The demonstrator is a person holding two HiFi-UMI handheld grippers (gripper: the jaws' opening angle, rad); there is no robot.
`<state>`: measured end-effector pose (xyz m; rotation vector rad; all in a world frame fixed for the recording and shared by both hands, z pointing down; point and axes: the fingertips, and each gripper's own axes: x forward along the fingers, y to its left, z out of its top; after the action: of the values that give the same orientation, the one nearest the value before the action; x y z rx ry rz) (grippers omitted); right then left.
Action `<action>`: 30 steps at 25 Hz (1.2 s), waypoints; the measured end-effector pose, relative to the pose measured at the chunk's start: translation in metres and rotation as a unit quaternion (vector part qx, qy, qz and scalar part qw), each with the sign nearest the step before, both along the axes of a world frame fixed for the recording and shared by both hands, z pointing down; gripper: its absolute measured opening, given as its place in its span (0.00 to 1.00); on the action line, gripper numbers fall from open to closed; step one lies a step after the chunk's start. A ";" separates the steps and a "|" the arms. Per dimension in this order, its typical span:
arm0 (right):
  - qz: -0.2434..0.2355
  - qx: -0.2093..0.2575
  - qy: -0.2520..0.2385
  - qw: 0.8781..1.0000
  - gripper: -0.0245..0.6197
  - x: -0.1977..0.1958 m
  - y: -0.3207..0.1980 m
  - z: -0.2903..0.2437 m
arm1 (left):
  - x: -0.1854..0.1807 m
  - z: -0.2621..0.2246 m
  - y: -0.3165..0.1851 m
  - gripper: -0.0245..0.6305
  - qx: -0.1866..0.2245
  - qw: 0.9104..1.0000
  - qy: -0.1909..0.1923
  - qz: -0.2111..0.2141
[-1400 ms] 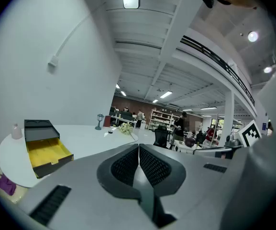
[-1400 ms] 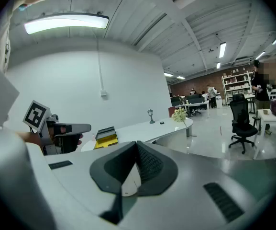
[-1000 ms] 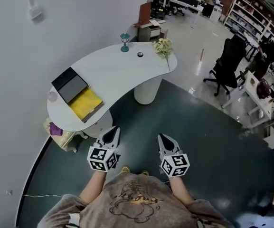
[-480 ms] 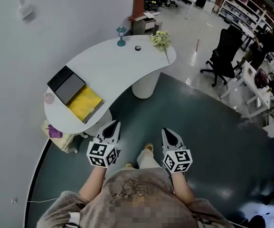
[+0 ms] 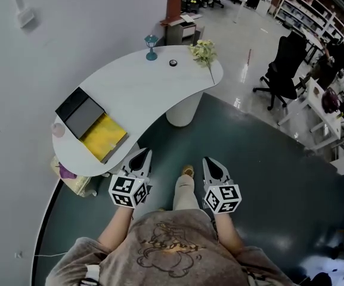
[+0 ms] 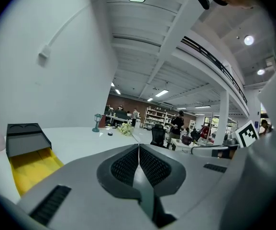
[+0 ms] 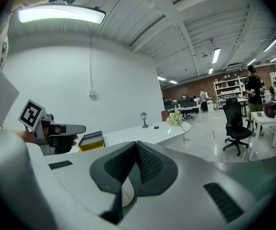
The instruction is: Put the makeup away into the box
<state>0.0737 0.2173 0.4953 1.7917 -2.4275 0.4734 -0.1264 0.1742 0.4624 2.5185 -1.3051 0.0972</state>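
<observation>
- Left gripper (image 5: 140, 155) and right gripper (image 5: 210, 163): fingers closed, empty.
- Open box (image 5: 104, 136) sits on the desk (image 5: 151, 82), ahead-left of the left fingers; pink bottle (image 5: 57, 129) beside it.
- Likely best: part fingers before reaching.

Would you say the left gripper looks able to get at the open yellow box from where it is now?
Probably yes: the left gripper, jaws shut and empty, is at the white table's near edge, and the yellow box lies just beyond with nothing between them.
</observation>
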 end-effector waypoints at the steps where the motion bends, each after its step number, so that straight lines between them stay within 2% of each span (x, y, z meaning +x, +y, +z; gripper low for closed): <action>1: -0.002 0.002 -0.001 1.000 0.04 0.002 -0.009 0.000 | 0.002 0.000 -0.009 0.08 0.001 1.000 0.000 -0.002; 9: -0.017 0.002 -0.011 1.000 0.04 0.029 -0.092 0.004 | 0.026 -0.001 -0.085 0.08 0.001 1.000 -0.003 -0.016; 21: -0.077 0.007 -0.019 0.997 0.04 0.076 -0.223 -0.015 | 0.086 -0.017 -0.208 0.08 -0.005 0.999 0.010 -0.045; 30: -0.112 0.001 -0.032 0.993 0.04 0.112 -0.303 -0.007 | 0.122 -0.014 -0.274 0.08 -0.016 0.997 0.002 -0.077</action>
<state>0.1854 -0.0860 0.4882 1.5018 -2.6293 0.5136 -0.0045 -0.0994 0.4488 2.3811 -1.4774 0.0780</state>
